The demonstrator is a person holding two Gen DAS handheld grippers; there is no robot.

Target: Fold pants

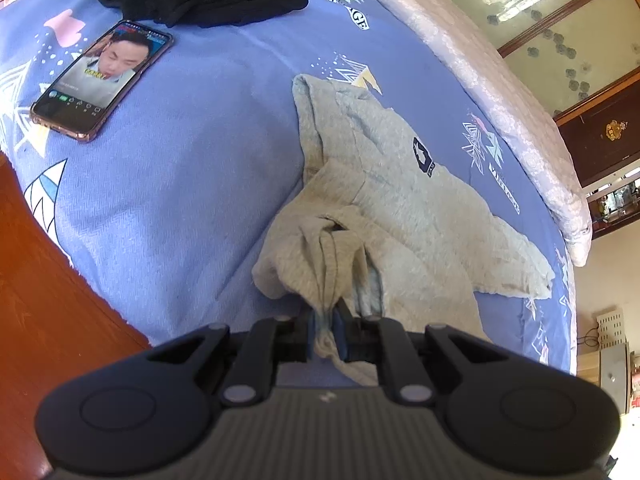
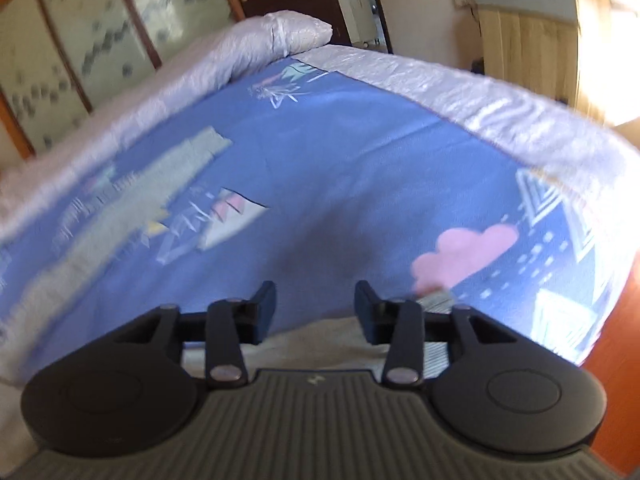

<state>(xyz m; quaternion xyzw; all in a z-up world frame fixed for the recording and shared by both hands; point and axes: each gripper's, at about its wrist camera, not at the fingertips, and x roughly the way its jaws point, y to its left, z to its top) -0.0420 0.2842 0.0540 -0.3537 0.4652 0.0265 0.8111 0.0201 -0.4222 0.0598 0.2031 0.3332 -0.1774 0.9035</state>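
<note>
Bunched grey cloth sits clamped in my left gripper [image 1: 326, 330], its jaws pinching one end of the pants [image 1: 384, 200]. Their long axis runs away from me toward the bed's [image 1: 180, 200] far, quilted edge. My right gripper [image 2: 315, 312] hangs with jaws parted and empty over bare sheet, the pants off to its left, so the left hand is nearer.

From the left wrist we look steeply down along the left gripper [image 1: 326, 334], close over the grey pants [image 1: 384, 200] on the blue bedsheet [image 1: 180, 208], facing a phone [image 1: 102, 78] and a glass-panelled wardrobe [image 1: 540, 20]. From the right wrist we look down past the right gripper [image 2: 316, 312], low and blurred. We share the bedsheet [image 2: 360, 152], pants [image 2: 132, 200] and wardrobe [image 2: 92, 28].
</note>
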